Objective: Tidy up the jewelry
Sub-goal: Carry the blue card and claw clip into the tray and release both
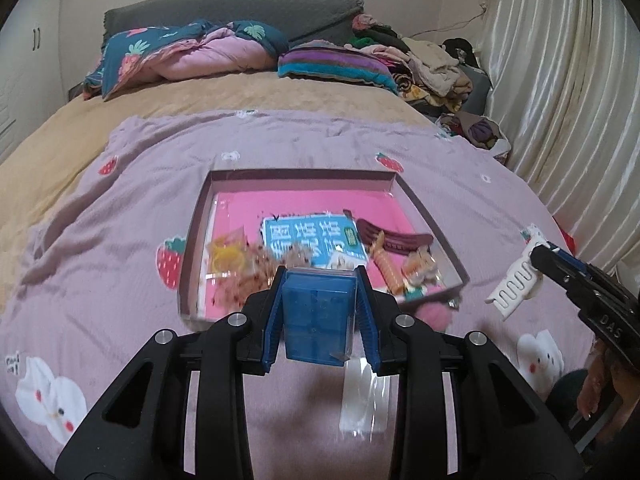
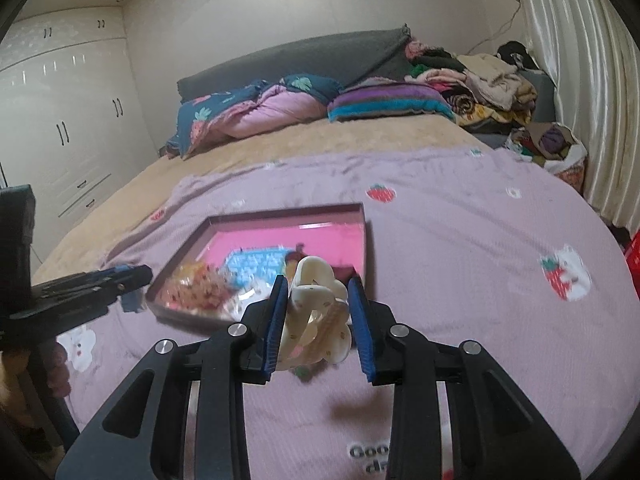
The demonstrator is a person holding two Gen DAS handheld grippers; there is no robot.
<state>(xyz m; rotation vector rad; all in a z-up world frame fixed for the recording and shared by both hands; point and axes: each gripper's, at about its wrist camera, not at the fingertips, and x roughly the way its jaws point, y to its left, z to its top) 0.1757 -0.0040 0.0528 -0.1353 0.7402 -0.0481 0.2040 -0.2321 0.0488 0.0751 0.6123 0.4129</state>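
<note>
- Above the tray [image 1: 424, 204] on the bed, the left gripper [image 1: 320, 300] clamps a blue plastic case [image 1: 316, 316].
- Right of the tray, the right gripper [image 2: 318, 316] grips a cream hair claw [image 2: 316, 312].
- Carrying step, apparently; next, each needs lowering inside the tray's walls.

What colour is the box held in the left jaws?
Translucent blue. The box shows best in the left wrist view.

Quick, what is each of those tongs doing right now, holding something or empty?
Left tongs: closed on a blue plastic box.
Right tongs: closed on a cream hair claw clip.
</note>
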